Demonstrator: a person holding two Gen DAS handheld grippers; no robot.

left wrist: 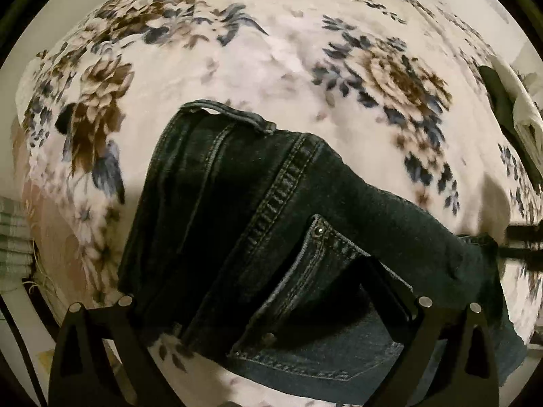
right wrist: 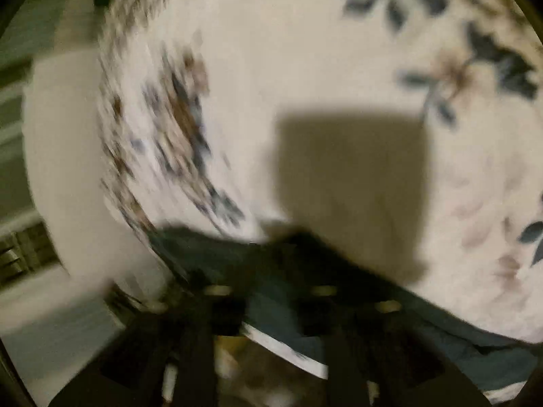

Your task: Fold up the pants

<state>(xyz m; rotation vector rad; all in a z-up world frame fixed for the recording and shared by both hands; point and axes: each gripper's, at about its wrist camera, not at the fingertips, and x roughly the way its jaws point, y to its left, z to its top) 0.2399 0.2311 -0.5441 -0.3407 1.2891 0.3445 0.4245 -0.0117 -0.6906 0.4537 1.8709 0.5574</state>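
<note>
Dark blue jeans (left wrist: 258, 224) lie folded lengthwise on a floral bedspread (left wrist: 271, 51), back pocket (left wrist: 315, 308) facing up and near me, leg hems at the far end. My left gripper (left wrist: 271, 308) is open, its black fingers (left wrist: 101, 332) spread wide over the pocket end, with denim lying between them. The right wrist view is motion-blurred. There, my right gripper (right wrist: 271, 296) has its fingers close together with dark denim (right wrist: 271, 291) between the tips, and it seems shut on that edge of the jeans.
The bedspread's left edge (left wrist: 30, 203) drops off to a checked surface. A dark and white item (left wrist: 509, 112) lies at the right edge of the bed. A gripper shadow (right wrist: 353, 176) falls on the spread. A white bed side (right wrist: 68, 169) shows left in the right wrist view.
</note>
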